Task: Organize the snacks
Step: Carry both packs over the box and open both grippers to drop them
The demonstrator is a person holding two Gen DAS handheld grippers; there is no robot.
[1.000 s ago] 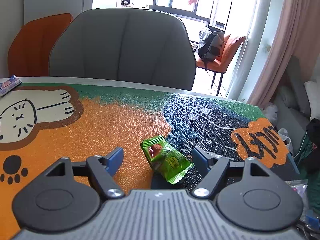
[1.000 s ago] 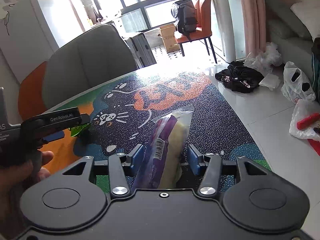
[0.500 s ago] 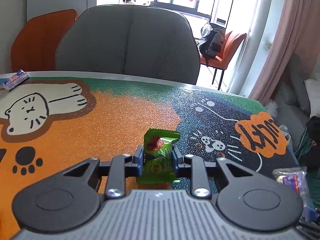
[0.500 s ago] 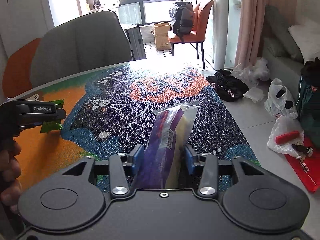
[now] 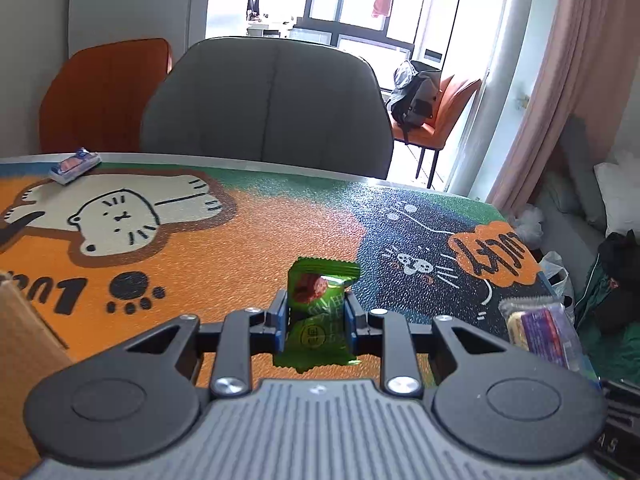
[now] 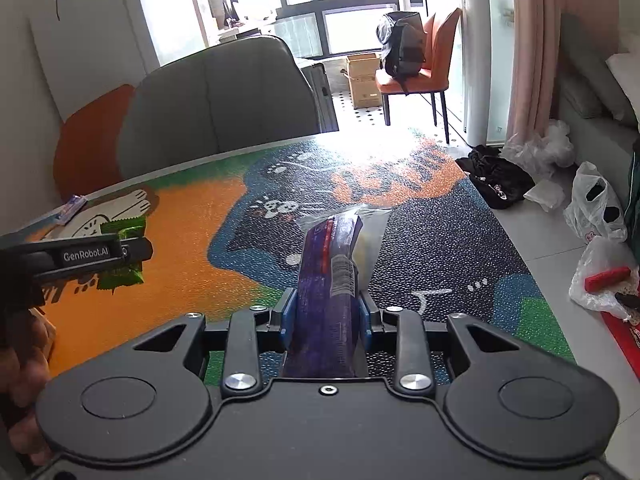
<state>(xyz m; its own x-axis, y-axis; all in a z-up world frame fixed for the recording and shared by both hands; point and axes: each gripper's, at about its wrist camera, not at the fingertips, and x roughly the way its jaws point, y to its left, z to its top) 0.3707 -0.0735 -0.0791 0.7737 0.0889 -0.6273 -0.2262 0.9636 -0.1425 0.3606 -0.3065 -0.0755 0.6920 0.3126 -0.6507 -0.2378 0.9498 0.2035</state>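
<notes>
My left gripper (image 5: 316, 314) is shut on a green snack packet (image 5: 318, 312) and holds it above the cartoon table mat (image 5: 224, 248). It also shows from the side in the right wrist view (image 6: 132, 252), with the green packet (image 6: 122, 276) in it. My right gripper (image 6: 325, 312) is shut on a purple and yellow snack pack (image 6: 330, 276) in clear wrap, lifted over the mat (image 6: 420, 248). That pack also shows at the right of the left wrist view (image 5: 540, 330). A small blue and pink packet (image 5: 74, 164) lies at the table's far left edge.
A cardboard box corner (image 5: 24, 340) stands at the near left. A grey chair (image 5: 264, 104) and an orange chair (image 5: 104, 92) stand behind the table. Plastic bags (image 6: 596, 208) and dark clothes (image 6: 496, 176) lie on the floor to the right.
My left gripper shut on the green packet and lifted it off the mat, moving left. My right gripper kept its hold on the purple pack and rose a little.
</notes>
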